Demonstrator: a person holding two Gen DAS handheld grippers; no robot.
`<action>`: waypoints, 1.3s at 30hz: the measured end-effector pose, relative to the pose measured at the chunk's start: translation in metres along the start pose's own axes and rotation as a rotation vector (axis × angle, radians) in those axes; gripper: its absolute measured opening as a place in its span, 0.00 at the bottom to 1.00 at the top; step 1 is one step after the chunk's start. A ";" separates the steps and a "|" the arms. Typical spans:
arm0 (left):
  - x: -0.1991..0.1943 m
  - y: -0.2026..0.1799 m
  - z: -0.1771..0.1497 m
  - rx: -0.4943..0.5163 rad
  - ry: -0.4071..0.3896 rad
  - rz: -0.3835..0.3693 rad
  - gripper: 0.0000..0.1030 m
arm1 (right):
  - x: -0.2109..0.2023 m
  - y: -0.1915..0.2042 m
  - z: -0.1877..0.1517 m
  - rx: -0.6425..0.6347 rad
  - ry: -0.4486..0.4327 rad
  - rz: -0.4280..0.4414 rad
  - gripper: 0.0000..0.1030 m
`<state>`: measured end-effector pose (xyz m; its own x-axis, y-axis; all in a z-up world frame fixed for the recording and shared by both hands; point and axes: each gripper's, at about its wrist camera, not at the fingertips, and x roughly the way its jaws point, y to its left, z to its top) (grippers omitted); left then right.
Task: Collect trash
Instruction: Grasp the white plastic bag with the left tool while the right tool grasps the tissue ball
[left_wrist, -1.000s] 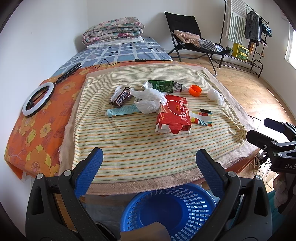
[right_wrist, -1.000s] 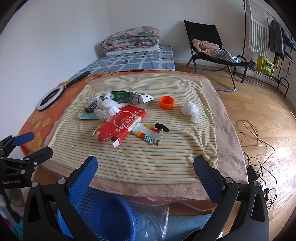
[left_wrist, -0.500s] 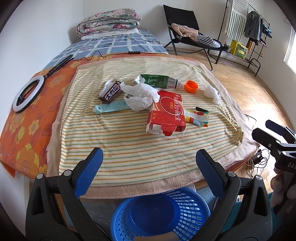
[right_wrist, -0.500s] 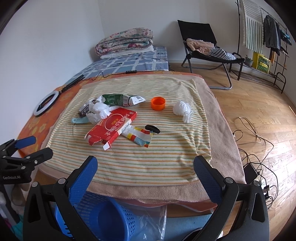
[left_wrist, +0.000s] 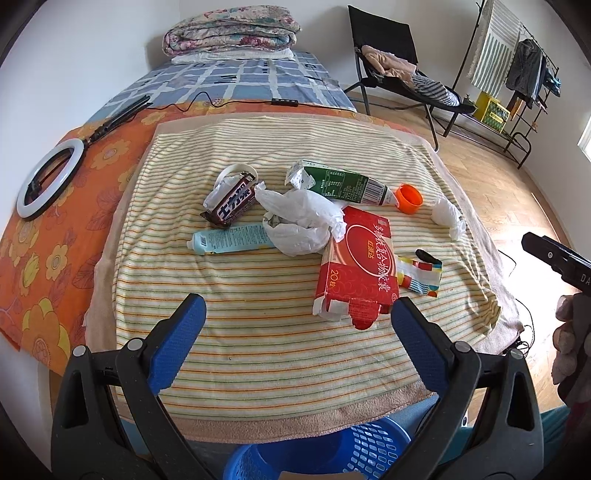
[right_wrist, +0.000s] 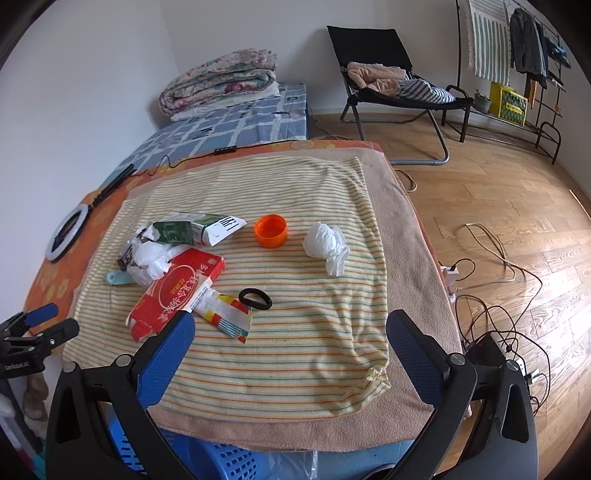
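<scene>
I see the striped towel (left_wrist: 258, 354) over the counter w/ the trash mid-towel: red box (left_wrist: 360, 269) centre, green carton (left_wrist: 341, 184) far, white bag (left_wrist: 299, 219) btwn them, orange cap (right_wrist: 270, 230) right. Blue basket (left_wrist: 332, 456) near edge, below. Left gripper (left_wrist: 295, 347) & right gripper (right_wrist: 291, 354): fingers spread, holding nothing.

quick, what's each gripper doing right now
Left gripper: open, holding nothing.
Right gripper: open, holding nothing.
</scene>
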<state>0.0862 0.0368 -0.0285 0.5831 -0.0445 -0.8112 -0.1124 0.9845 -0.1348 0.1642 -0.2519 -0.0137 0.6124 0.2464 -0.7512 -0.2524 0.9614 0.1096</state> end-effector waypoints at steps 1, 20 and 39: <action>0.003 0.001 0.005 -0.003 0.000 -0.002 0.99 | 0.006 -0.002 0.006 -0.005 -0.001 -0.007 1.00; 0.098 -0.003 0.064 -0.046 0.083 0.028 0.93 | 0.117 -0.031 0.050 0.042 0.142 -0.035 1.00; 0.113 0.004 0.068 -0.023 0.077 0.029 0.24 | 0.157 -0.041 0.049 0.066 0.216 -0.031 0.58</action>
<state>0.2065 0.0471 -0.0823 0.5157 -0.0295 -0.8563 -0.1473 0.9815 -0.1225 0.3071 -0.2468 -0.1045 0.4431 0.1915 -0.8758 -0.1818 0.9758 0.1214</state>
